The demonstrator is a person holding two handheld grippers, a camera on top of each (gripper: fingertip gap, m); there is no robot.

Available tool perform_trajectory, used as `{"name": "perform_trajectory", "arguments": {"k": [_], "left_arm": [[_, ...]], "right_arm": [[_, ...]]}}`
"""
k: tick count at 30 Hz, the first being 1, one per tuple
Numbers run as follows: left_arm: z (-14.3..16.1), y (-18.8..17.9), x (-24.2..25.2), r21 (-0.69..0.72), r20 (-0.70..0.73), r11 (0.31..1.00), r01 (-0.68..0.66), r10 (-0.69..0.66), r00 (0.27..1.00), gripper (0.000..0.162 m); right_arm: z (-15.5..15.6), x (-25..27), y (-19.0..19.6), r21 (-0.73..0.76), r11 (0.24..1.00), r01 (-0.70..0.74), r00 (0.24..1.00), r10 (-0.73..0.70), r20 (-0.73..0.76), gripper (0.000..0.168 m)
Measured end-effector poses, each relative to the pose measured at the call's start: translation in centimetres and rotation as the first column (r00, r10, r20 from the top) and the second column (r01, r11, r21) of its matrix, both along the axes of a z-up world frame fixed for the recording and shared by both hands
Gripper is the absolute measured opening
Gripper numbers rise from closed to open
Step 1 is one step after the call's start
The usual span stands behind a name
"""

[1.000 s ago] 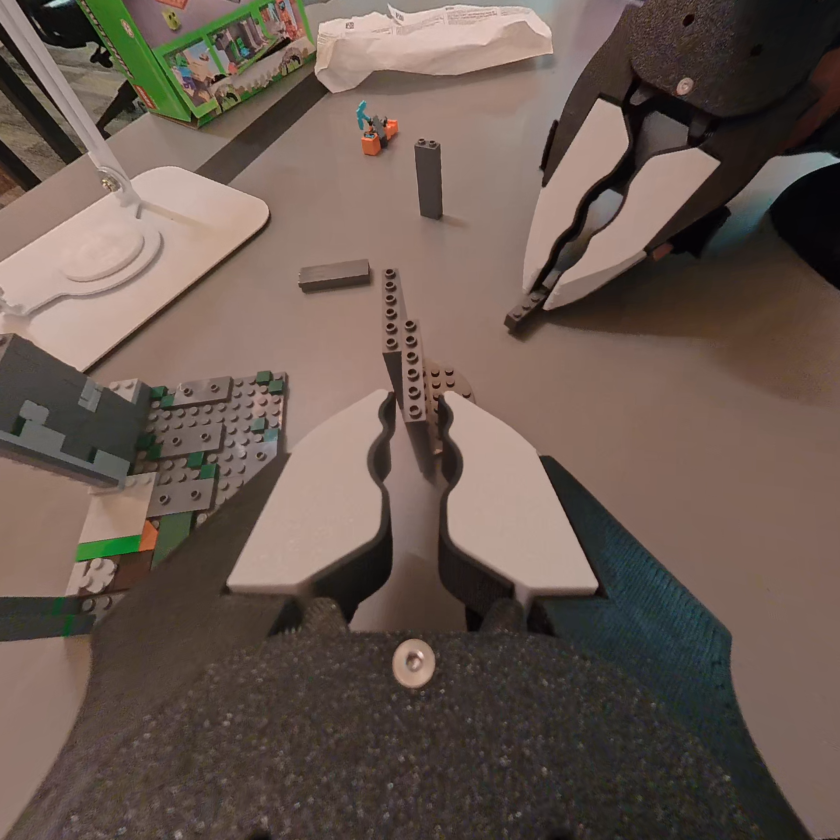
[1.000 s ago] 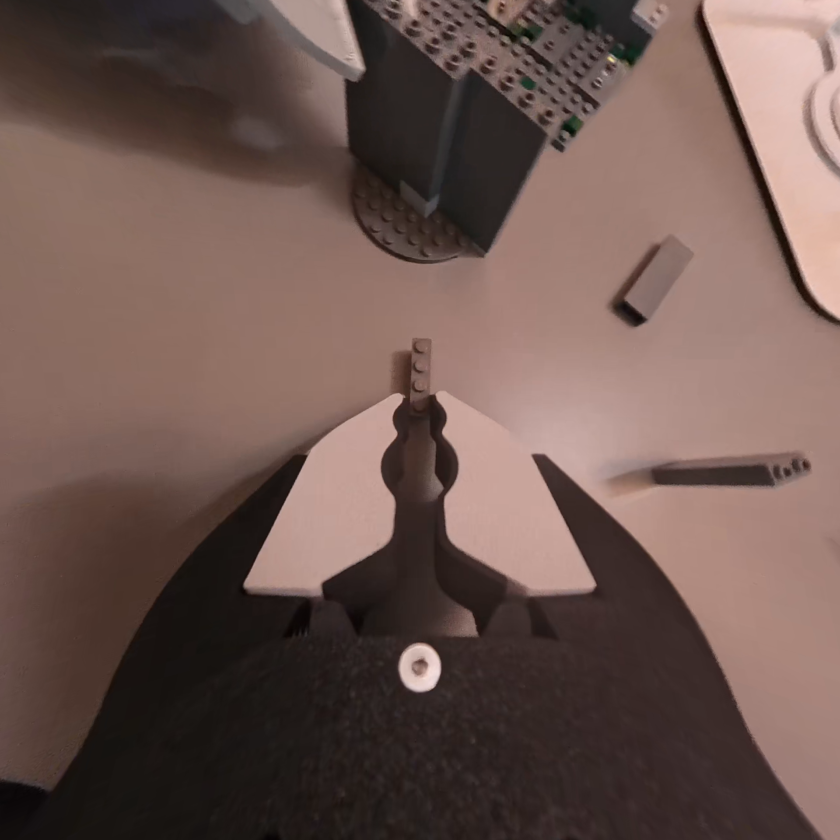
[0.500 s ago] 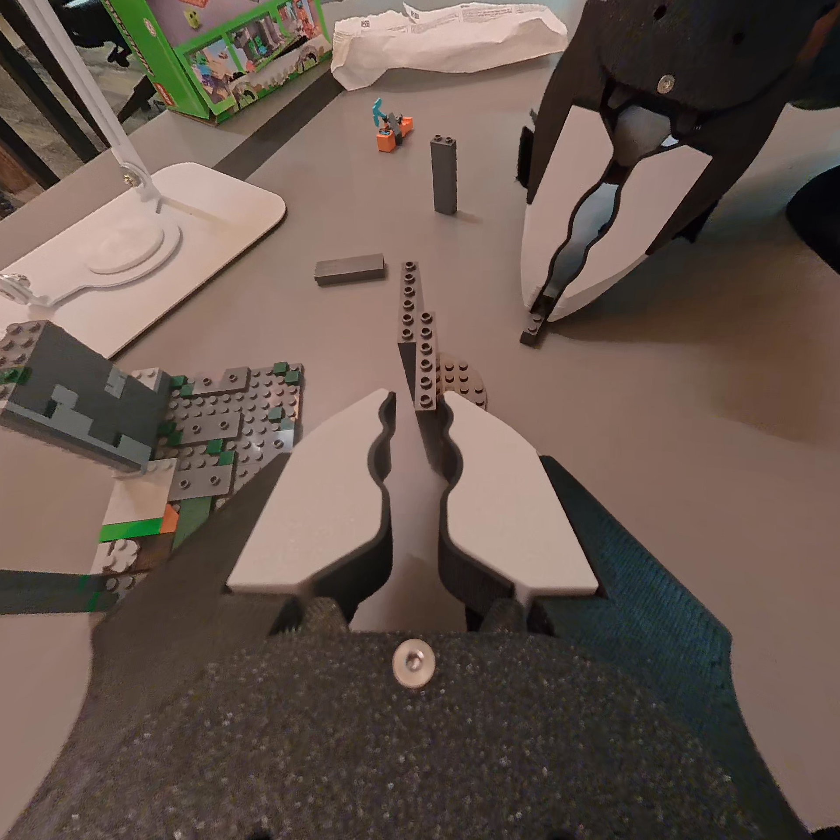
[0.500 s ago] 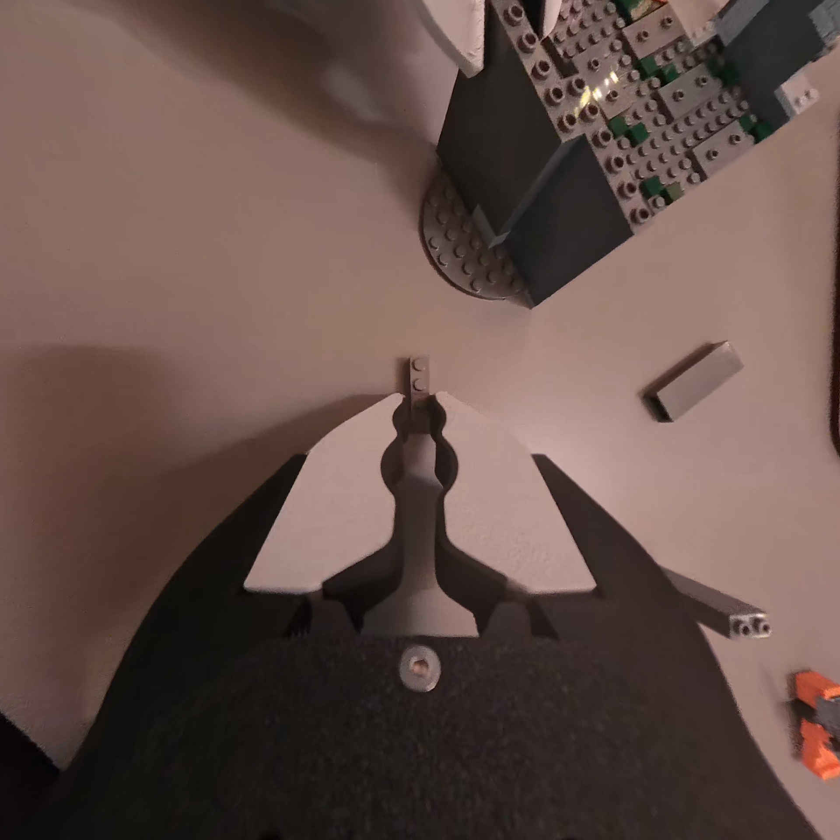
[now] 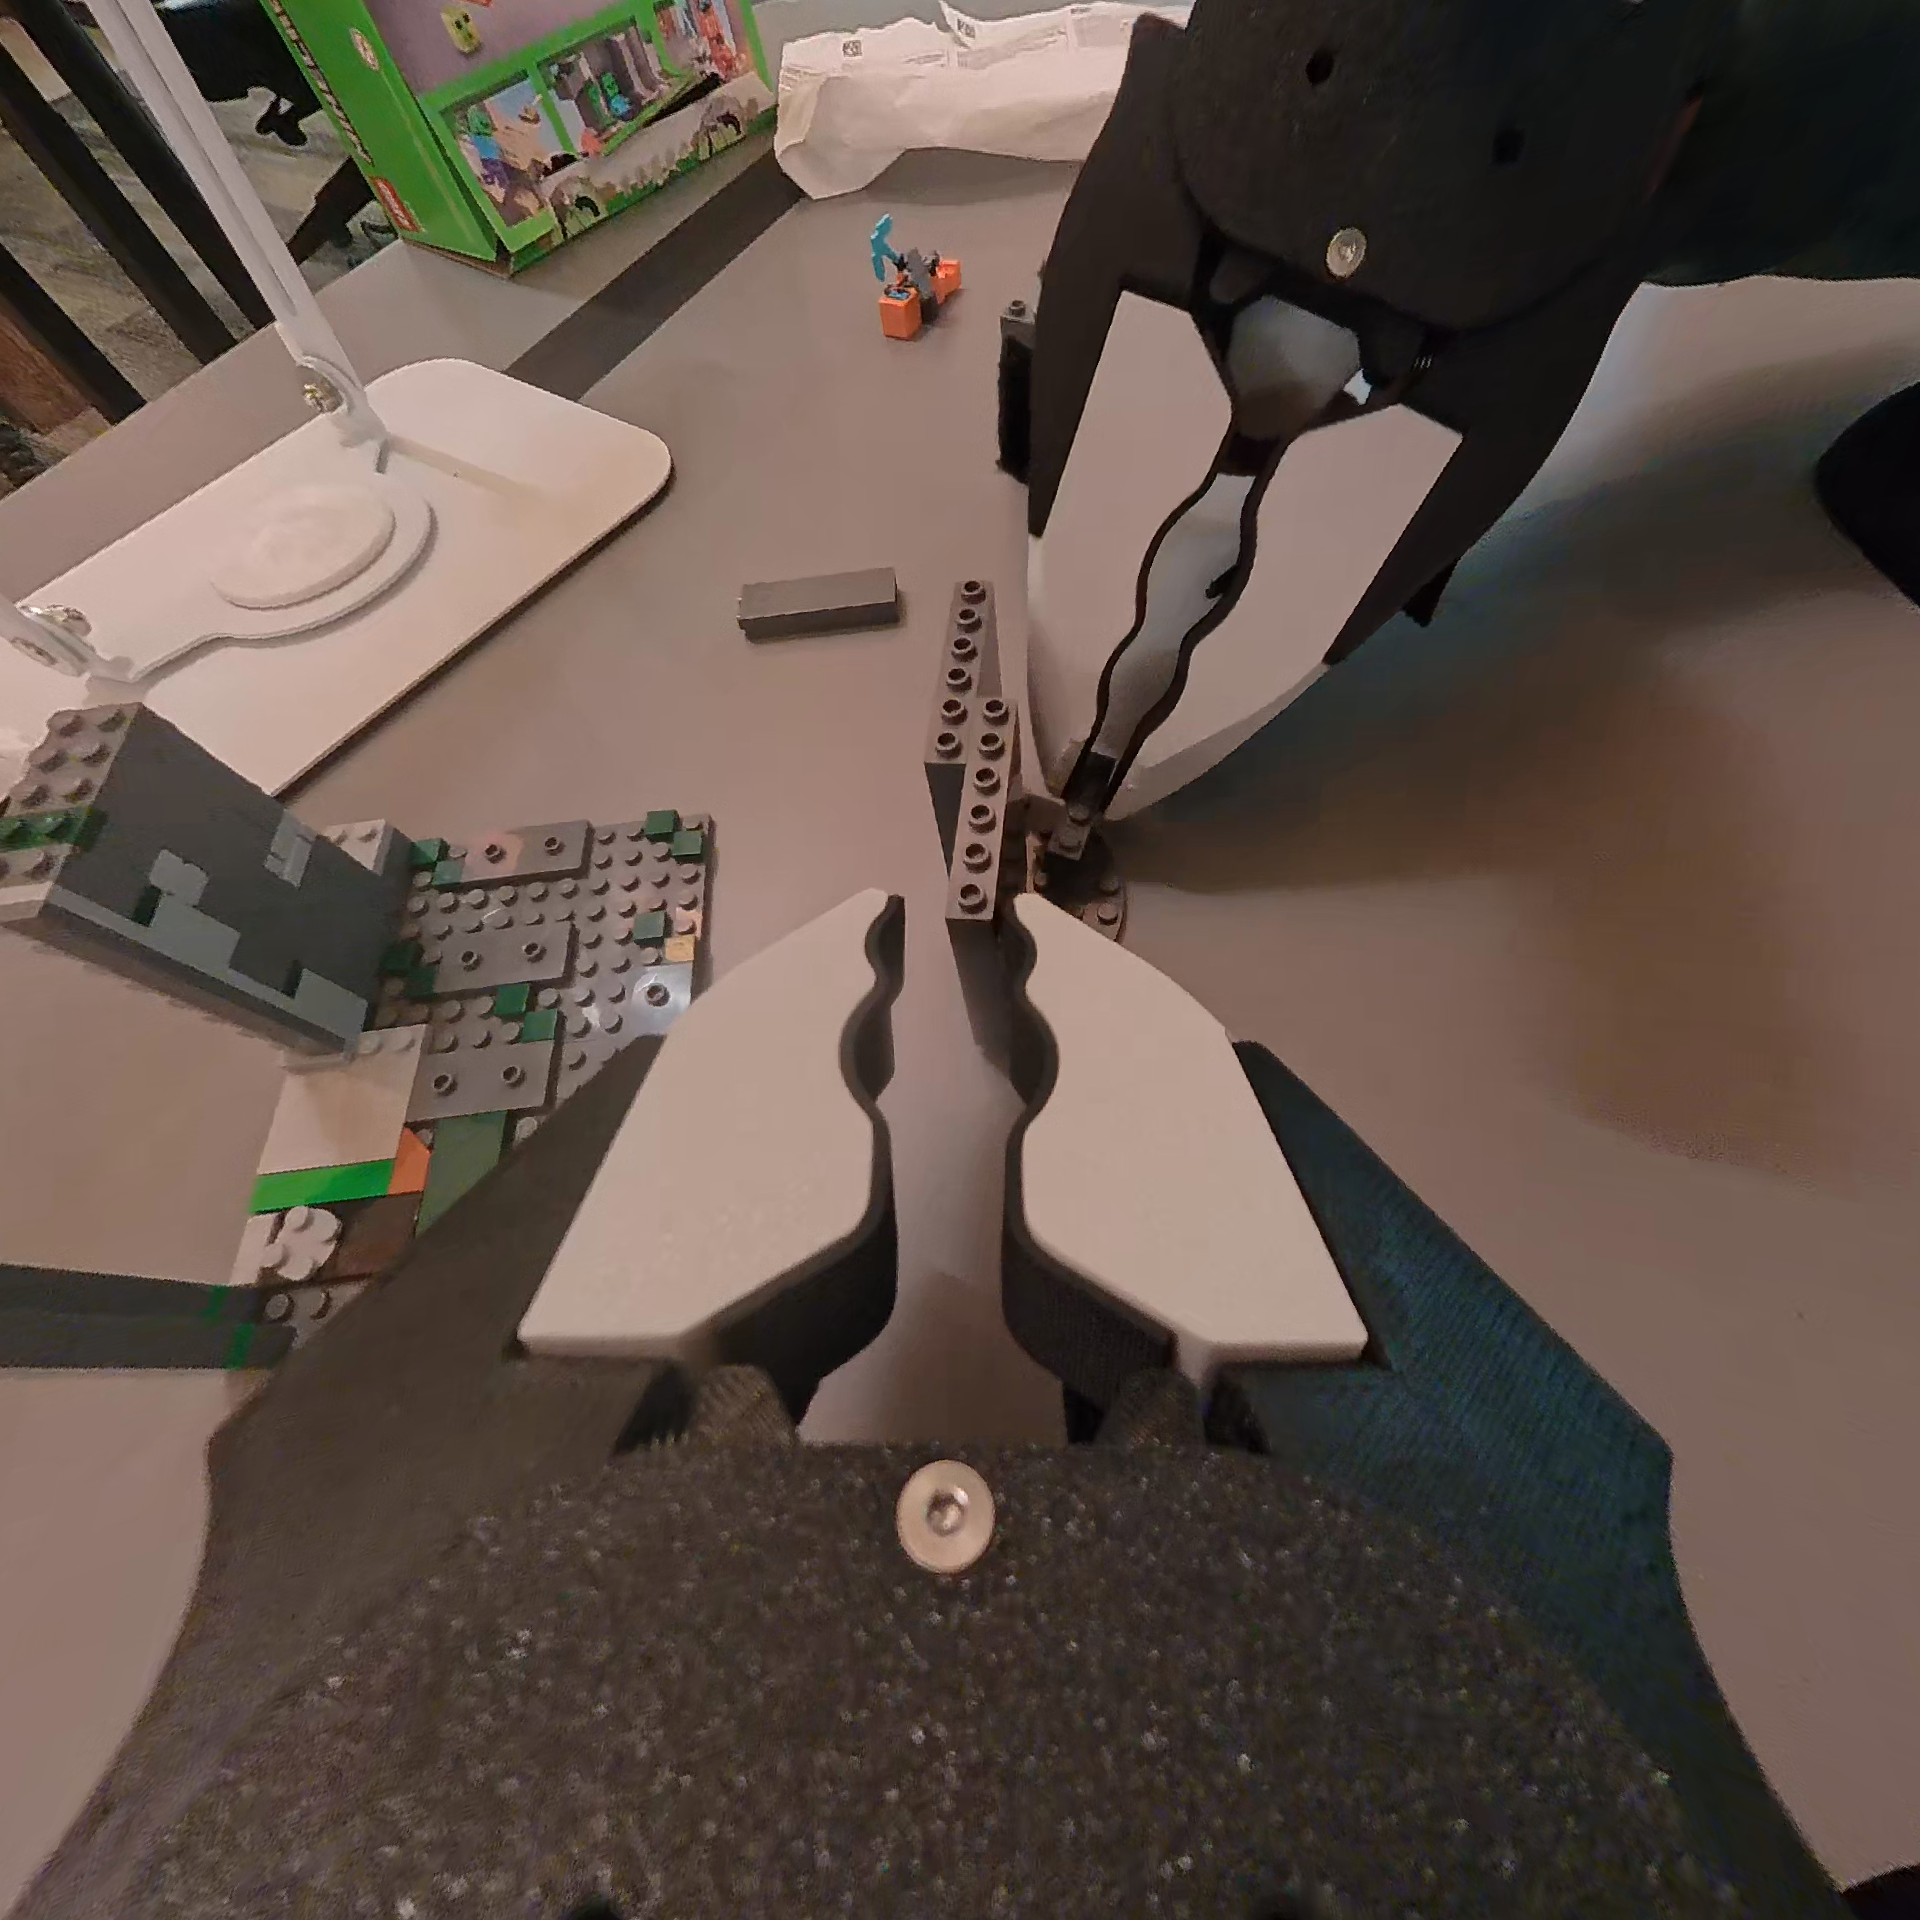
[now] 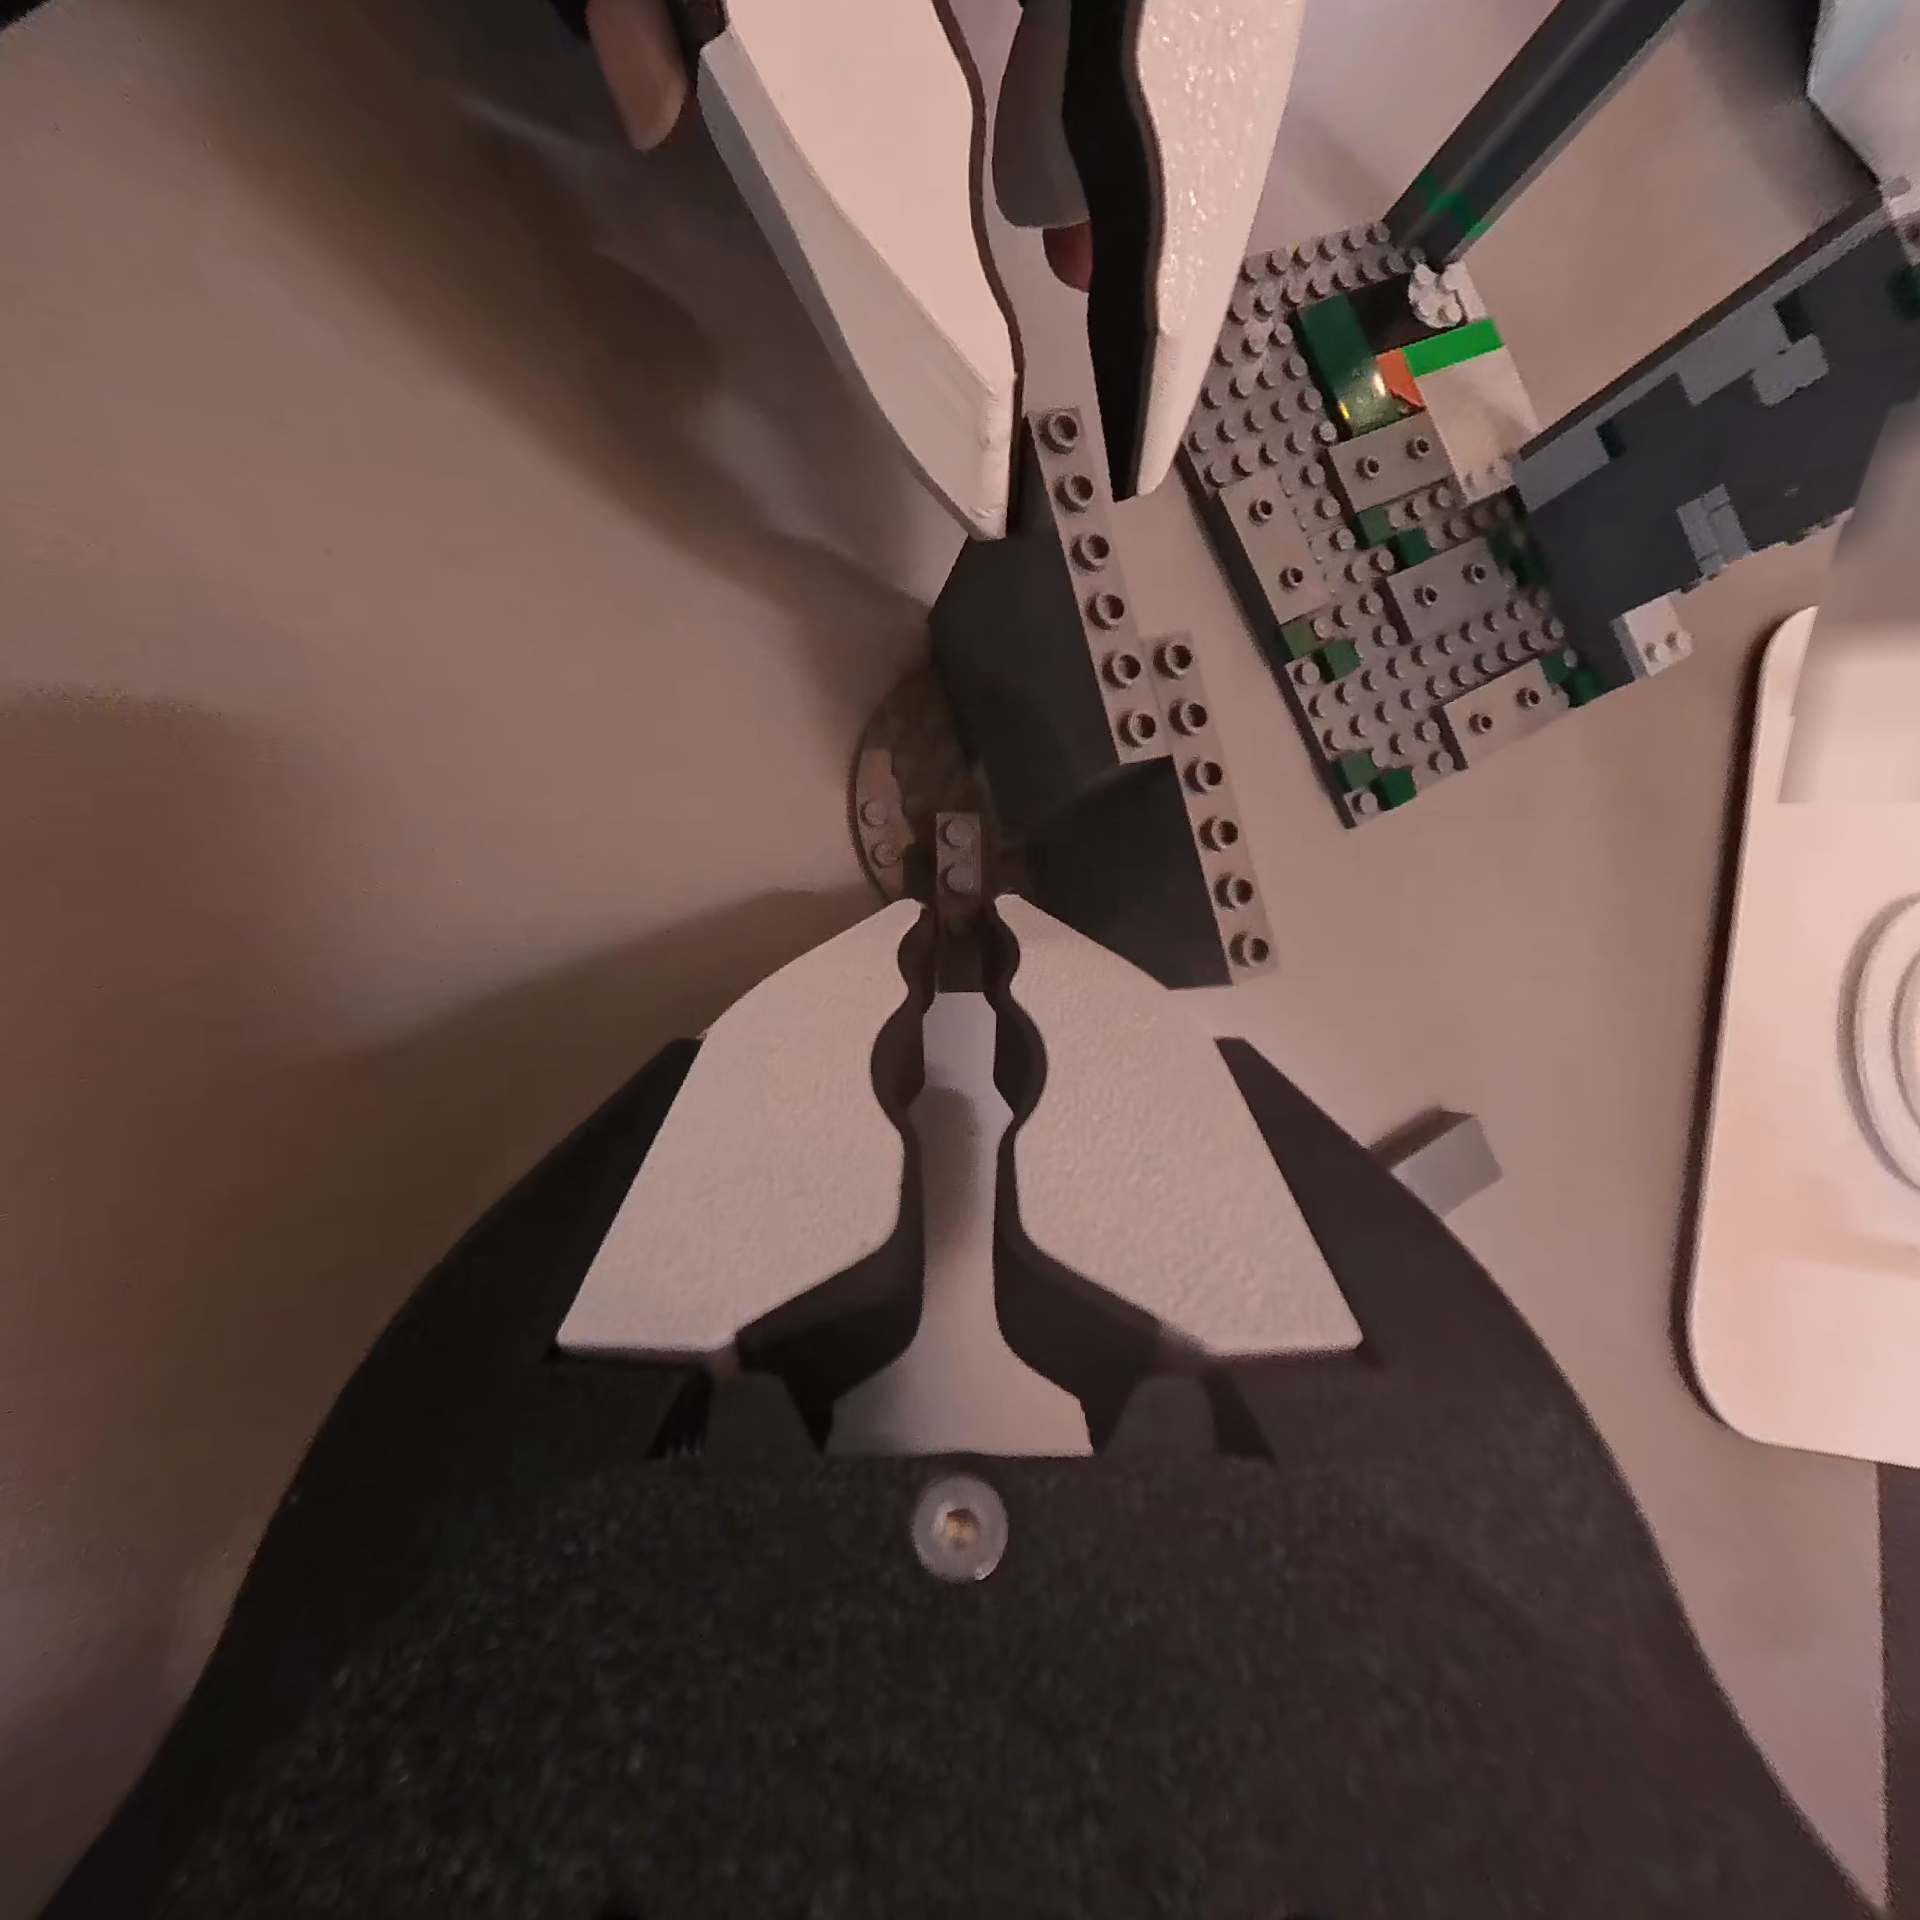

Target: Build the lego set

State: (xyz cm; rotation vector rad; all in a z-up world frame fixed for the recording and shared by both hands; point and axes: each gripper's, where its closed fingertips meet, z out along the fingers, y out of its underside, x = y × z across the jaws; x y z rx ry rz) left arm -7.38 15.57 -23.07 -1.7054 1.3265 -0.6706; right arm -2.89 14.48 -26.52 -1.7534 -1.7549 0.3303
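A tall dark grey brick wall [image 5: 977,790] stands on a round grey plate [image 5: 1107,899]. My left gripper [image 5: 958,909] is shut on the wall's near end, one finger on each side; it also shows at the top of the right wrist view [image 6: 1060,499]. My right gripper [image 6: 961,909] is shut on a small dark grey plate [image 6: 958,852]. It holds the plate down against the round plate [image 6: 883,800] at the foot of the wall [image 6: 1143,707]. In the left wrist view the right gripper [image 5: 1091,774] points steeply down with the small plate [image 5: 1070,831] at its tips.
A studded grey and green baseplate build [image 5: 540,935] with a dark wall section [image 5: 187,873] lies to the left. A white lamp base [image 5: 364,520], a loose grey brick [image 5: 821,603], an orange figure [image 5: 914,291], a green box [image 5: 540,114] and a paper bag [image 5: 935,104] lie beyond. About 6 centimetres separates my left fingertips from my right. The right tips stand about 11 centimetres off the loose grey brick [image 5: 821,603].
My right gripper has moved with the small plate from open table to the foot of the wall, onto the round plate. My left gripper has stayed on the wall.
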Motion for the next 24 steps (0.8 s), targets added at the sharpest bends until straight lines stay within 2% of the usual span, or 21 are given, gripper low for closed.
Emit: {"name": "perform_trajectory", "arguments": {"k": [24], "left_arm": [[-0.31, -0.05, 0.06, -0.011, -0.003, 1.000, 0.005, -0.005, 1.000, 0.017]], "right_arm": [[-0.02, 0.17, 0.82, 0.074, 0.997, 0.030, 0.999, -0.032, 0.027, 0.010]]}}
